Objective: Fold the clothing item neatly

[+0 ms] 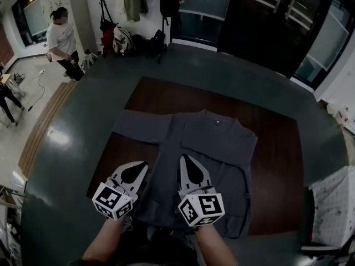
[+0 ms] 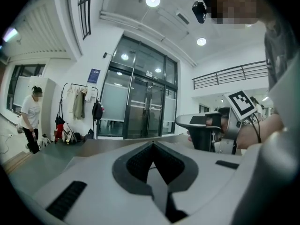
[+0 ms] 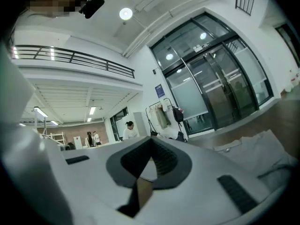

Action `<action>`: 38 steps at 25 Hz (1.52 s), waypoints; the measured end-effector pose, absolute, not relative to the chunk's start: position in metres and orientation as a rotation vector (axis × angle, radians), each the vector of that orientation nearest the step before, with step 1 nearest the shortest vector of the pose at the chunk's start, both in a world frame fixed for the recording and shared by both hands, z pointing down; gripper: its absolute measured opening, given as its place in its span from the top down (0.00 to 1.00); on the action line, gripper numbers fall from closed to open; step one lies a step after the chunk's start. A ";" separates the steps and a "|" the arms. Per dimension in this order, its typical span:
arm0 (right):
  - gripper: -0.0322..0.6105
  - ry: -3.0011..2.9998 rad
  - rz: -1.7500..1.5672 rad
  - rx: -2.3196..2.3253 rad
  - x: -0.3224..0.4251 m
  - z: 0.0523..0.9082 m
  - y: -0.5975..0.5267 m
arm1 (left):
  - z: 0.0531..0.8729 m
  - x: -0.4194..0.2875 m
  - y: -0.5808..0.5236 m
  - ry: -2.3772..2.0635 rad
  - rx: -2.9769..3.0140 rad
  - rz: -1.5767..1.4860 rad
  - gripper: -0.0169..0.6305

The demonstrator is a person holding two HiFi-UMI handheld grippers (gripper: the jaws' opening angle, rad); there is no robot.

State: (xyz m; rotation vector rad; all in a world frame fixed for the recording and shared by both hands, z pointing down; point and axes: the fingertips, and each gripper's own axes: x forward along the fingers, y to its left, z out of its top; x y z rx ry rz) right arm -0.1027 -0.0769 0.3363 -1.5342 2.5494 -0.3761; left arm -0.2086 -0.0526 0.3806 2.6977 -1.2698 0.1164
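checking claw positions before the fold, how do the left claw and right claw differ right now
The left claw is over the bare brown table, just beside the grey shirt. The right claw is over the shirt itself. In the head view the left claw angles in toward the shirt, while the right claw points nearly straight ahead. Shared: both are shut with nothing between their jaws.
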 end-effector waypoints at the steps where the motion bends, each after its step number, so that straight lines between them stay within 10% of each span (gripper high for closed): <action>1: 0.97 2.551 -0.377 -1.519 -0.108 0.334 -0.078 | 0.378 -0.213 -0.054 -1.278 2.698 0.111 0.96; 26: 0.97 2.499 -0.386 -1.667 -0.373 0.350 -0.190 | 0.415 -0.494 -0.185 -1.171 2.686 0.053 0.96; 38: 0.97 2.470 -0.513 -1.839 -0.414 0.415 -0.230 | 0.514 -0.522 -0.219 -0.948 2.708 0.128 0.96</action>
